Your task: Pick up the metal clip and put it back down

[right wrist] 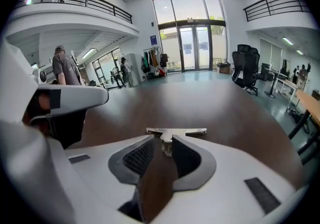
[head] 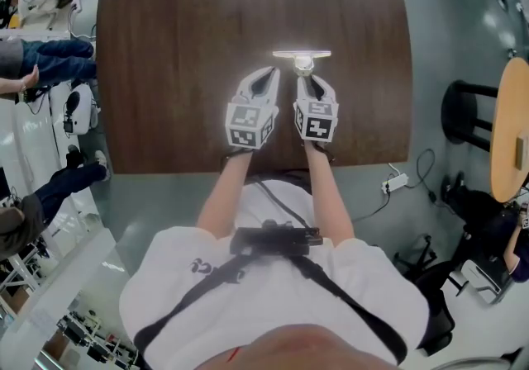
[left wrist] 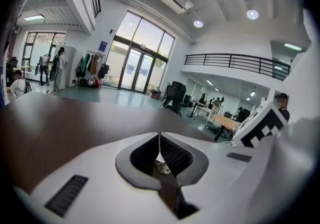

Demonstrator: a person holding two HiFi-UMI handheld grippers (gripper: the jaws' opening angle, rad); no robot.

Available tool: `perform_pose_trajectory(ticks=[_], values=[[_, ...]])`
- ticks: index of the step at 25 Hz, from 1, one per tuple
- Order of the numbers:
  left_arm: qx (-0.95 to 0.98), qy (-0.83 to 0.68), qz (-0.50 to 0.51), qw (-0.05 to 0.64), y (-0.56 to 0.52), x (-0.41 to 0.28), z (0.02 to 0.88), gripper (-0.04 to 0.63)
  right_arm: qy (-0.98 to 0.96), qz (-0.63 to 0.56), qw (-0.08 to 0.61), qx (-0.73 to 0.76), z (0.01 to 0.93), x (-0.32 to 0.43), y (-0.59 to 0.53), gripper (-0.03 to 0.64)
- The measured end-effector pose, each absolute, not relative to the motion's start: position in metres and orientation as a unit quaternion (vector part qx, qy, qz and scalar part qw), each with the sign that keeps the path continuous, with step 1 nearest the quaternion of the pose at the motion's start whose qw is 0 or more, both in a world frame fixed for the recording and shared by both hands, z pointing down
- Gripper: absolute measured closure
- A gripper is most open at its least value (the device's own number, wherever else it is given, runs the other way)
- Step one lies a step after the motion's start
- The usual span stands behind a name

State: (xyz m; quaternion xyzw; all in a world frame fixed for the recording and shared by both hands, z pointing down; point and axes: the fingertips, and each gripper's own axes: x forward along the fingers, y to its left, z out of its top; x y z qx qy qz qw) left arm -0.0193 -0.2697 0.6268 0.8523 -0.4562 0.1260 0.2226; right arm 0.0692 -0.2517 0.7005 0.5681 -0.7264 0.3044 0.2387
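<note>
Head view: a single metal clip [head: 302, 55] lies flat on the dark brown worktop [head: 173, 71], a little beyond the middle. It is pale and shiny, T-shaped, with a long thin bar across the far side and a short stem pointing back toward the person. There are two hand-held grippers, both white, each with one black-and-white marker cube. The left hand-held gripper [head: 269, 73] hovers just left of the clip's stem. The tips of the right hand-held gripper [head: 312, 79] are at the stem itself. Off the worktop, on the right, are one round pale wooden table [head: 514, 133], one black stool [head: 464, 112] and one white power strip [head: 397, 182] on the floor.

Left gripper view: the jaws of the left hand-held gripper [left wrist: 159, 137] are pressed together along a thin line, with nothing between them. The bare worktop [left wrist: 60, 123] stretches ahead, and the clip does not show here.

Right gripper view: the jaws of the right hand-held gripper [right wrist: 164, 142] stand a narrow way apart. The clip [right wrist: 176, 131] rests on the worktop [right wrist: 225, 108] right at their tips, bar crosswise, its stem reaching into the gap, which is wider than the stem. The metal looks dull silver and slightly mottled. Two black office chairs [right wrist: 247, 70] stand beyond the worktop's far right edge.
</note>
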Motion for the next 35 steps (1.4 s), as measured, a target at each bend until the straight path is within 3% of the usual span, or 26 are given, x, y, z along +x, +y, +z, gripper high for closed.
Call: perform_pose_trajectory(ticks=[3,5,6,25,29,35], values=[[0.848,-0.459,0.134,0.228,-0.278,-0.019,0.639,0.580,-0.715,0.317,0.245,0.573,0.723,0.070,-0.260,0.463],[0.844,-0.461,0.142,0.236,-0.279,-0.020,0.650,0.580,-0.704,0.325,0.250,0.580,0.735,0.072,-0.267,0.291],[0.841,-0.461,0.147,0.241,-0.279,-0.021,0.657,0.580,-0.699,0.330,0.249,0.584,0.742,0.073,-0.270,0.276],[0.816,-0.489,0.170,0.258,-0.284,-0.035,0.691,0.580,-0.658,0.338,0.268,0.617,0.797,0.079,-0.305,0.278],[0.814,-0.493,0.169,0.258,-0.276,-0.041,0.687,0.580,-0.674,0.316,0.280,0.606,0.795,0.076,-0.309,0.318],[0.816,-0.501,0.154,0.245,-0.266,-0.043,0.665,0.580,-0.684,0.307,0.248,0.614,0.777,0.097,-0.302,0.321]])
